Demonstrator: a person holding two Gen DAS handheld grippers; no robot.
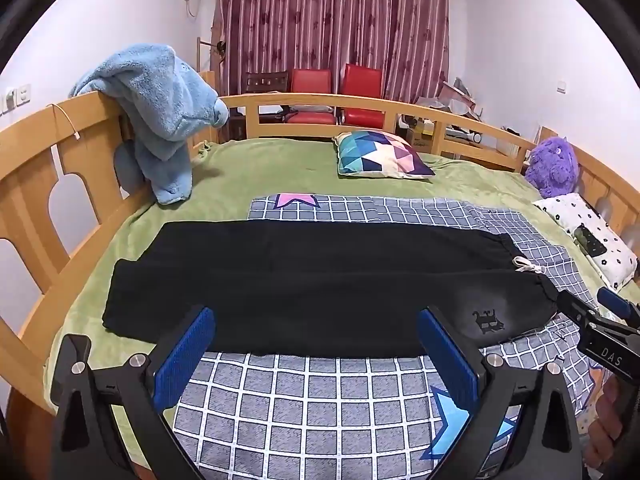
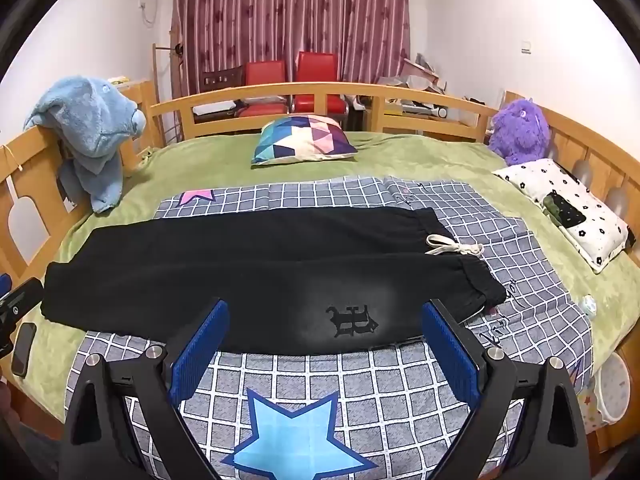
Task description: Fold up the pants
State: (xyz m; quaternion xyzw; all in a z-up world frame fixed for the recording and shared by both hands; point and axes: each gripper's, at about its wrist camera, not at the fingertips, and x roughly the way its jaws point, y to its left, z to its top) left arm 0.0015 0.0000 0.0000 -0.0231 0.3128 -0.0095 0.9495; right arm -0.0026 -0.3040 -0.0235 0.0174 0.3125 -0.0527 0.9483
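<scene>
While black pants (image 1: 320,280) lie flat on the bed, both tongs (image 1: 316,344) (image 2: 324,344) gape wide, empty

Left wrist view: rides the left gripper (image 1: 316,344), looks ahead and down between its spread fingers, close over the bed's near edge.
Right wrist view: same on the right gripper (image 2: 324,338), set further right.
Shared: black pants (image 1: 320,280) ahead of both tongs, checked quilt (image 2: 360,384) beneath, curtain (image 1: 332,24) far beyond.
</scene>
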